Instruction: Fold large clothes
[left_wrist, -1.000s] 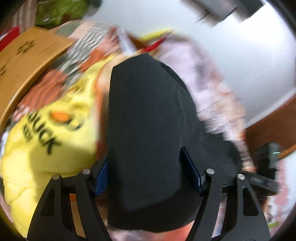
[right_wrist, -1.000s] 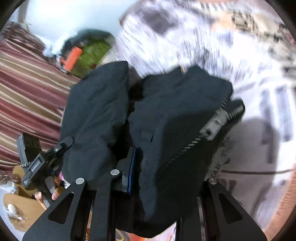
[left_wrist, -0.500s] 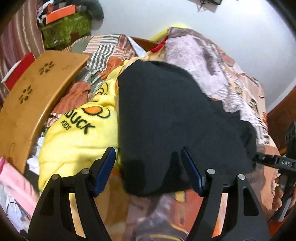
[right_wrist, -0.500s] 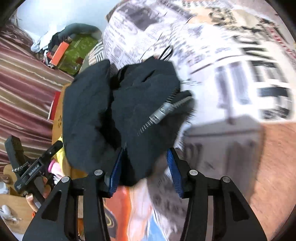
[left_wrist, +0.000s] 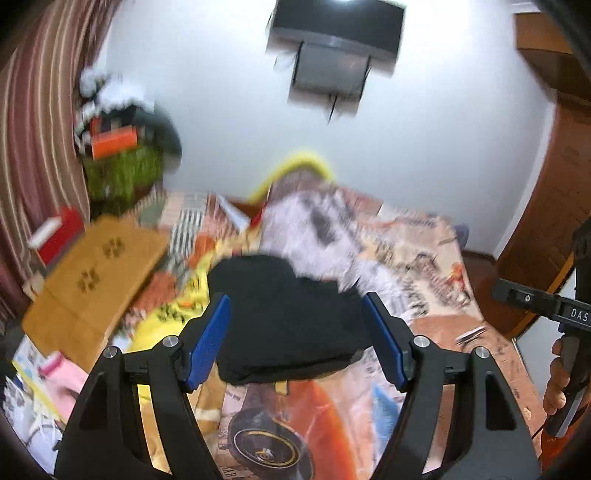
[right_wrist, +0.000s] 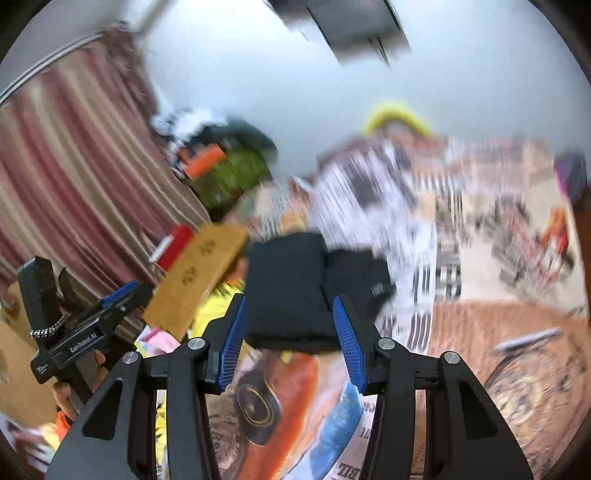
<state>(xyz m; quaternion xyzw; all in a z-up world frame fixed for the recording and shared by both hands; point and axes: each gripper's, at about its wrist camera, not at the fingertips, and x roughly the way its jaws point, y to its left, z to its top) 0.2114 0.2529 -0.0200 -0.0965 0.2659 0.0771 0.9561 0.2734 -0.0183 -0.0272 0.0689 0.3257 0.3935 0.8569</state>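
A folded black garment (left_wrist: 284, 317) lies on the bed, partly over a yellow printed cloth (left_wrist: 173, 317). It also shows in the right wrist view (right_wrist: 314, 291) as a compact black bundle. My left gripper (left_wrist: 295, 343) is open and empty, held back from and above the garment. My right gripper (right_wrist: 291, 336) is open and empty too, also pulled back from it. The left gripper appears at the left edge of the right wrist view (right_wrist: 118, 295). Both views are blurred by motion.
The bed has a newspaper-print sheet (left_wrist: 406, 258). A wooden board with paw cut-outs (left_wrist: 92, 284) lies at the bed's left. A striped curtain (right_wrist: 74, 166), a cluttered pile with a green box (left_wrist: 122, 177) and a wall-mounted screen (left_wrist: 332, 44) stand behind.
Both grippers have let go of the black garment and pulled up and back. The garment now lies folded on the bed, farther from both cameras.
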